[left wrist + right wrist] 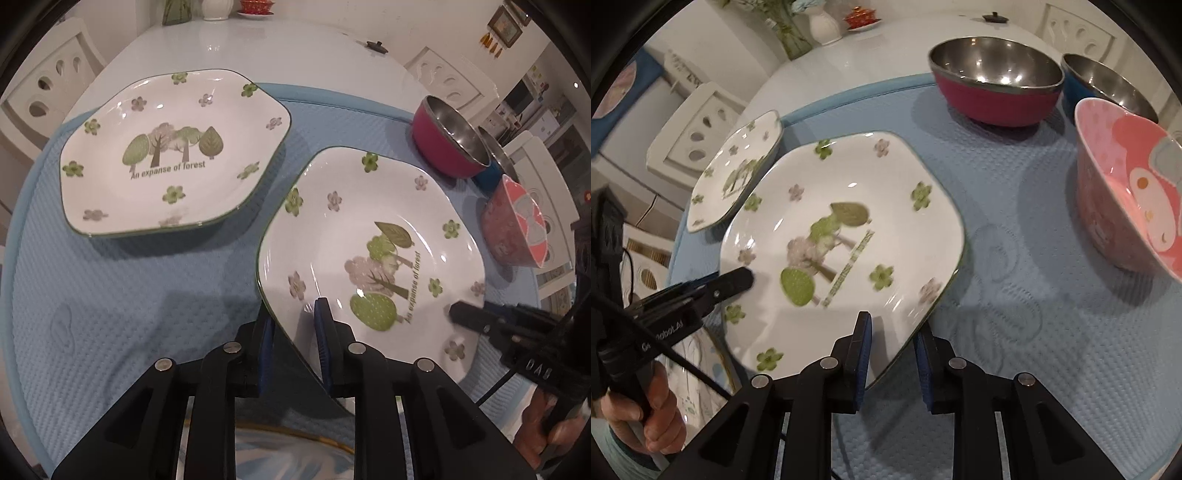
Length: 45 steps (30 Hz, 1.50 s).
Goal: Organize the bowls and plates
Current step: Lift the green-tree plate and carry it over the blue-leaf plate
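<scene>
Two hand-held grippers grip one forest-print plate [373,251] from opposite edges above a blue quilted mat [129,295]. The left gripper [293,332] pinches the plate's near rim between its blue-padded fingers; the right gripper [892,354] is clamped on the opposite rim, the plate tilted between them. A matching second plate [173,155] lies flat on the mat, up and to the left. A magenta steel bowl [993,79], a blue steel bowl [1104,83] and a pink cartoon bowl [1126,192] stand to the right.
</scene>
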### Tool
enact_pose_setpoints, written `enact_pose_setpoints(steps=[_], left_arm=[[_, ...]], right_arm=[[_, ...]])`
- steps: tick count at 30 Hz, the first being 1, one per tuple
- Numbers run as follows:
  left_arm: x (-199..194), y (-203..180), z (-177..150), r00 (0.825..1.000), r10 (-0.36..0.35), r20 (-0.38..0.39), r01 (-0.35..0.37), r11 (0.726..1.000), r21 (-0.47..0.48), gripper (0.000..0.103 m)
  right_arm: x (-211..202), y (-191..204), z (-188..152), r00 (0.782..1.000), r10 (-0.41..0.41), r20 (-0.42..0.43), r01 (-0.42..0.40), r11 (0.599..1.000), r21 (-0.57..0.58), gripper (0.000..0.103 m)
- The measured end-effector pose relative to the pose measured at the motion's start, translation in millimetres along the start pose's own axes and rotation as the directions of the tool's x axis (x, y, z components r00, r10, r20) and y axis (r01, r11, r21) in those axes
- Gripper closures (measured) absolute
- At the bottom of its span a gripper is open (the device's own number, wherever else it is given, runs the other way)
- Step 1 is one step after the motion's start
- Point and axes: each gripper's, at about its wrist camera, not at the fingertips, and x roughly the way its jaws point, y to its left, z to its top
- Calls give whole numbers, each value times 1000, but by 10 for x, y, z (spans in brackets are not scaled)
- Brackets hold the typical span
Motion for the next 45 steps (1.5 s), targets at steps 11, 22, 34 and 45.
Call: enact_pose_setpoints(steps=[11,22,34,45], left_arm=[[118,-46,146,999,7,40,-7,1000,6,77],[-229,-77,25,993,-18,118,16,1000,20,80],[-594,-60,-74,981,-11,192,7,1000,20,80],[-1202,49,-569,967,25,255,-26,1000,3,80]], right_arm=[[111,-99,174,997,83,-4,-83,996,-9,80],[-45,17,210,997,59,47,-52,990,-134,80],[-218,184,155,992,97,79,-83,983,-166,80],[-668,662,-274,985,120,124,-87,966,-243,80]])
